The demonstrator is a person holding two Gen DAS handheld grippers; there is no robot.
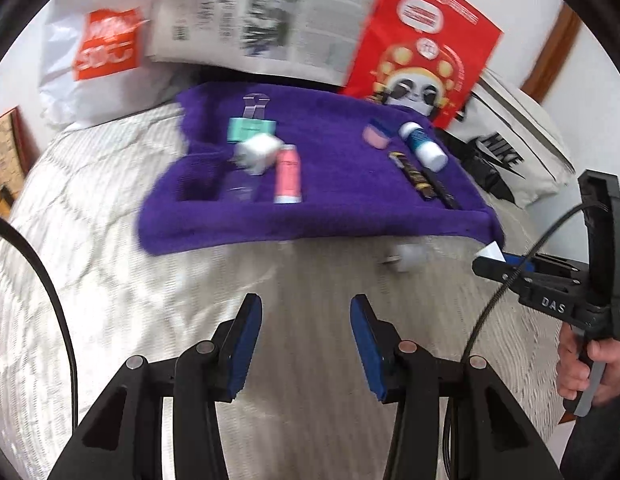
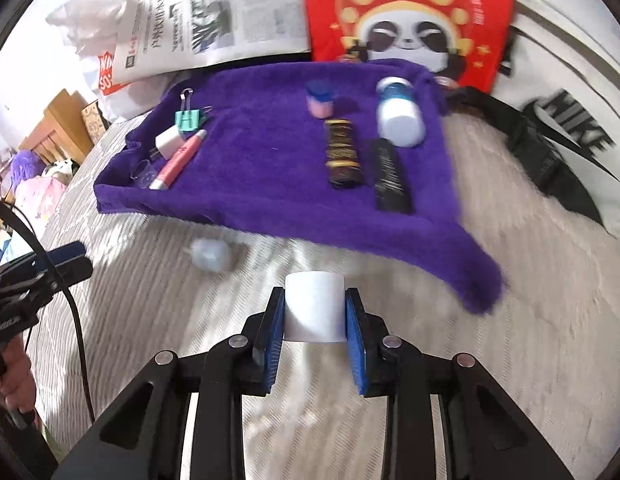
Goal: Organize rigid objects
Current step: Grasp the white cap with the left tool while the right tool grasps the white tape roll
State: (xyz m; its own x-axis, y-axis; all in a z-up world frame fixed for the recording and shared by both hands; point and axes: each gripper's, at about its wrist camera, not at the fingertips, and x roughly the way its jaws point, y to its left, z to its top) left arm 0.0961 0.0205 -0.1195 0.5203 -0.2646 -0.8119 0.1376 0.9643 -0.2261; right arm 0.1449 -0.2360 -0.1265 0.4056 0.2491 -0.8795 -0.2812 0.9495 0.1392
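A purple towel (image 2: 270, 168) lies on the pale bedspread. On its left side sit a teal binder clip (image 2: 189, 119), a white charger cube (image 2: 169, 142), a pink tube (image 2: 178, 160) and a clear cap (image 2: 144, 174). Its right side holds a pink jar with a blue lid (image 2: 320, 100), a white and blue bottle (image 2: 400, 114), a brown bar (image 2: 342, 154) and a black tube (image 2: 392, 178). My right gripper (image 2: 315, 294) is shut on a white cylinder (image 2: 314, 312) just in front of the towel. My left gripper (image 1: 306, 308) is open over bare bedspread with nothing between its fingers. A small blurred white object (image 2: 210, 254) lies loose near the towel's front edge.
Behind the towel lean a newspaper (image 2: 214, 12), a red panda bag (image 2: 406, 20) and a white bag with an orange logo (image 1: 106, 44). A white tote bag with black lettering (image 2: 570, 120) and a black strap (image 2: 550, 160) lie to the right. A hand (image 1: 590, 376) grips the right tool.
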